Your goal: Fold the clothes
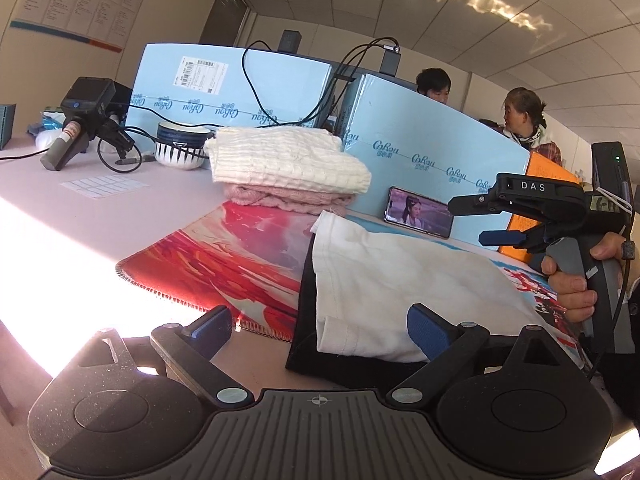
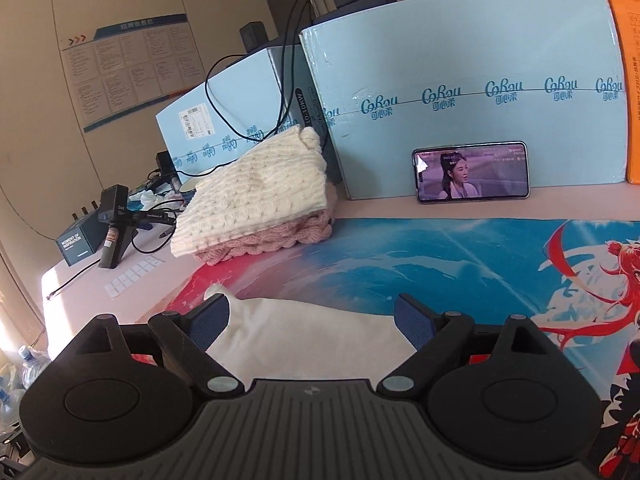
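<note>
Left wrist view: the left gripper (image 1: pixel 320 322) has its blue-padded jaws spread wide, holding nothing, with the white cotton garment (image 1: pixel 400 280) lying between and just beyond them over a strip of black fabric (image 1: pixel 304 292). The garment rests on the red-and-blue printed desk mat (image 1: pixel 224 248), already doubled over into a rough panel. In the right wrist view, the right gripper (image 2: pixel 310 320) is likewise spread and empty, hovering above the same white cloth (image 2: pixel 304 340).

Past the garment, a cream cable-knit sweater (image 2: pixel 256 200) sits folded on top of a pink knitted sweater (image 2: pixel 276 240), at the far corner of the mat. A smartphone (image 2: pixel 472 172) leans against a pale blue cardboard box (image 2: pixel 480 60).

The step in hand appears to be a mid-fold regrasp. The next move likely calls for both grippers to descend, pinch a hem or corner each, and carry the cloth across evenly without dragging the layer beneath.
</note>
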The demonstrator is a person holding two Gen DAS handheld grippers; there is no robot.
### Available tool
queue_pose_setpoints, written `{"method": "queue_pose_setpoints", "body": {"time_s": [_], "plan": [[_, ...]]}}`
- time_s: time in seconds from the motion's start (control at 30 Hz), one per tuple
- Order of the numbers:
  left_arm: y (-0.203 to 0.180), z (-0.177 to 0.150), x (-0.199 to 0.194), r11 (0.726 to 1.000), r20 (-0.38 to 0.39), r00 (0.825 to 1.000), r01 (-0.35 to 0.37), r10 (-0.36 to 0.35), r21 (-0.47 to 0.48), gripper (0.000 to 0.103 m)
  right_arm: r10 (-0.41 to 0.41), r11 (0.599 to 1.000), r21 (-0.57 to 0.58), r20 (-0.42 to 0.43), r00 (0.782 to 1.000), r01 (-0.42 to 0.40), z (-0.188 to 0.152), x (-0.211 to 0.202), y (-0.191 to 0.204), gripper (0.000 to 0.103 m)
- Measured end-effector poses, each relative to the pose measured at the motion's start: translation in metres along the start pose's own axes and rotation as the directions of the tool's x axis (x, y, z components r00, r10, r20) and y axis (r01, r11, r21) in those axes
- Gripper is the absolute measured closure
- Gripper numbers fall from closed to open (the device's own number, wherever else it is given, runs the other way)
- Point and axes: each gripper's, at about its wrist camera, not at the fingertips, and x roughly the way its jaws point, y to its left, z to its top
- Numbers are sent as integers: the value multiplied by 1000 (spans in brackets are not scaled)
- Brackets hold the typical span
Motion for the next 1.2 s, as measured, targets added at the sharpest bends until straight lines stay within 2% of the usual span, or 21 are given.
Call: {"method": "queue_pose_setpoints", "body": {"time_s": [0.23,0.43,0.57,0.77,1.0,1.13,1.2], "plan": [[-3,-1,-4,999,-12,1000,21,-21,-35,6,-116,992,50,8,993,115,-9,-6,-20,13],[-12,-3,-6,1000,-36,999,16,-16,-6,4,-153,983,97,-53,987,158,-18,-4,-37,11],[-17,-6,-7,1000,-45,999,20,-20,-6,2,-131,979,147,-85,988,143,-22,-2,-45,11],[-29,-5,-7,999,-80,996,49,-48,3,0,-100,981,157,-117,988,118,-26,1,-44,10],[-35,-3,-12,996,-116,990,85,-85,-6,0,-74,994,73,-152,986,86,-33,-3,-28,10],[-46,0,-18,995,-104,991,86,-81,45,0,-79,996,19,-168,983,84,-40,-7,-15,10],[-50,3,-19,992,-93,990,108,-102,60,0,-78,997,8,-176,981,80,-42,-10,-10,10]]}}
